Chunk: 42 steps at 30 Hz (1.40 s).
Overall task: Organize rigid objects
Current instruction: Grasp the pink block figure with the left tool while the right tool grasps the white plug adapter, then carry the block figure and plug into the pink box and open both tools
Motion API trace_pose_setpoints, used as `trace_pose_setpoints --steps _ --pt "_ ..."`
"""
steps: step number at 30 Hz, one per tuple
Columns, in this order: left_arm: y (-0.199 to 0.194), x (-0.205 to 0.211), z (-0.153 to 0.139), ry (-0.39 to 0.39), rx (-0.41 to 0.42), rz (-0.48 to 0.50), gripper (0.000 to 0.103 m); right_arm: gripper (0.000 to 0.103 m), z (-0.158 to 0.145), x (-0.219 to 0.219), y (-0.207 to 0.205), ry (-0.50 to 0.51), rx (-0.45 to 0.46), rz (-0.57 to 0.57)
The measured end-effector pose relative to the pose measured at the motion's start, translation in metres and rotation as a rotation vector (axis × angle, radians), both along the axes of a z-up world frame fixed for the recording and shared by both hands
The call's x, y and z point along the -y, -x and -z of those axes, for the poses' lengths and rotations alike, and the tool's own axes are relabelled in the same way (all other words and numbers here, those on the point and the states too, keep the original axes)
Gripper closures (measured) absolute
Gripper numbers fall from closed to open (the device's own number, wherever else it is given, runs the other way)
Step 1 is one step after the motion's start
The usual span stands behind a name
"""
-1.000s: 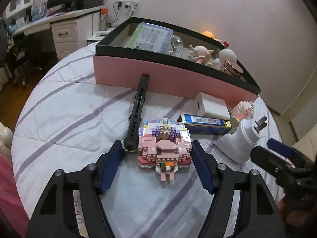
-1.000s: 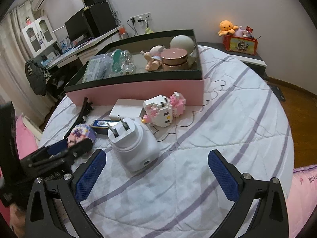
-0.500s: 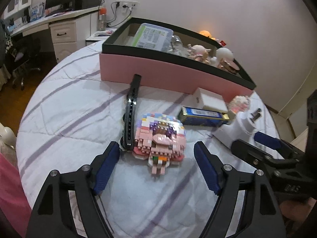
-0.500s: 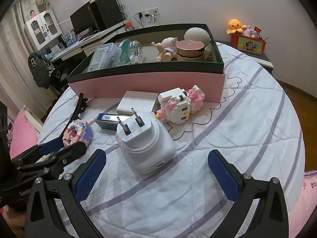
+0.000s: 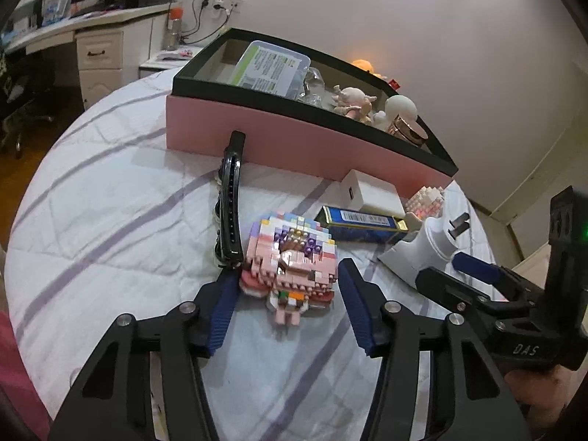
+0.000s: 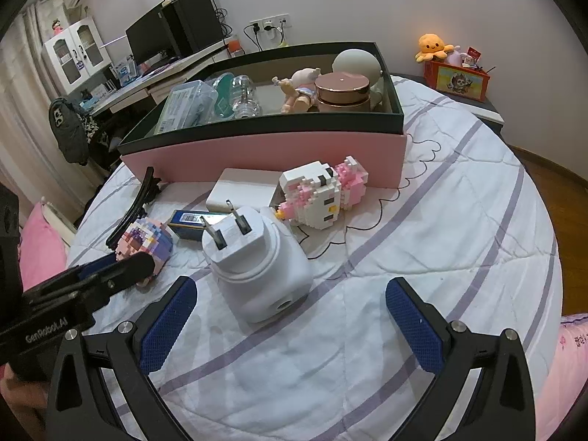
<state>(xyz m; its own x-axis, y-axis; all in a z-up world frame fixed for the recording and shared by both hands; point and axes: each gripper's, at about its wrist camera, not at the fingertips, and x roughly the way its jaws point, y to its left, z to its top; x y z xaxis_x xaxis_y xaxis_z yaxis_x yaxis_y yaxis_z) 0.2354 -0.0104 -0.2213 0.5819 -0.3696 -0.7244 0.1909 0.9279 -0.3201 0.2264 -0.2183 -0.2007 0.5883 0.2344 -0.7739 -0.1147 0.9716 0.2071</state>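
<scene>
On the striped quilted bed, a black hair clip lies left of the studded pastel brick figure. The left tool has just been closing; its pads flank the figure, apparently without pressing. The boxy white plug adapter sits before the right tool, gaping wide and empty. The pink box lies far.

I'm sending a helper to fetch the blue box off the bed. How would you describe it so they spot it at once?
Find the big pink storage box with the black rim on the striped bedspread. In front of it lies the flat dark-blue box, just before a white rectangular power bank. It is the only blue item, between the pastel brick figure and the white plug adapter.
</scene>
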Motion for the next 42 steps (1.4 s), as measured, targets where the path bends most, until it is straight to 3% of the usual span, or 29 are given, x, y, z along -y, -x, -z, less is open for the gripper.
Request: trace_pose_setpoints --steps 6,11,14,15,16,26,42 --pt "-0.012 0.013 0.001 -0.11 0.029 -0.001 0.042 0.0 0.001 0.0 -0.001 0.002 0.001 -0.001" --pt "-0.014 0.024 0.002 -0.174 0.043 0.008 0.049 0.004 0.005 -0.008 -0.006 0.016 0.009 -0.018" --pt "-0.014 0.017 0.002 -0.146 0.041 0.004 0.05 0.026 0.007 -0.015 -0.007 0.06 0.029 -0.029" --pt "-0.011 0.015 0.002 -0.14 0.041 0.003 0.05 0.044 0.006 -0.015 -0.006 0.052 0.035 -0.037" --pt "-0.009 0.014 0.001 -0.132 0.042 0.0 0.05 0.046 0.004 -0.014 -0.006 0.039 0.033 -0.041" --pt "0.015 0.005 -0.01 -0.121 0.061 -0.001 0.05 0.049 -0.012 -0.01 0.012 -0.012 0.061 -0.055" --pt "0.035 0.005 -0.06 -0.125 0.176 0.007 0.05 0.049 -0.052 -0.011 0.029 -0.054 0.144 -0.082"
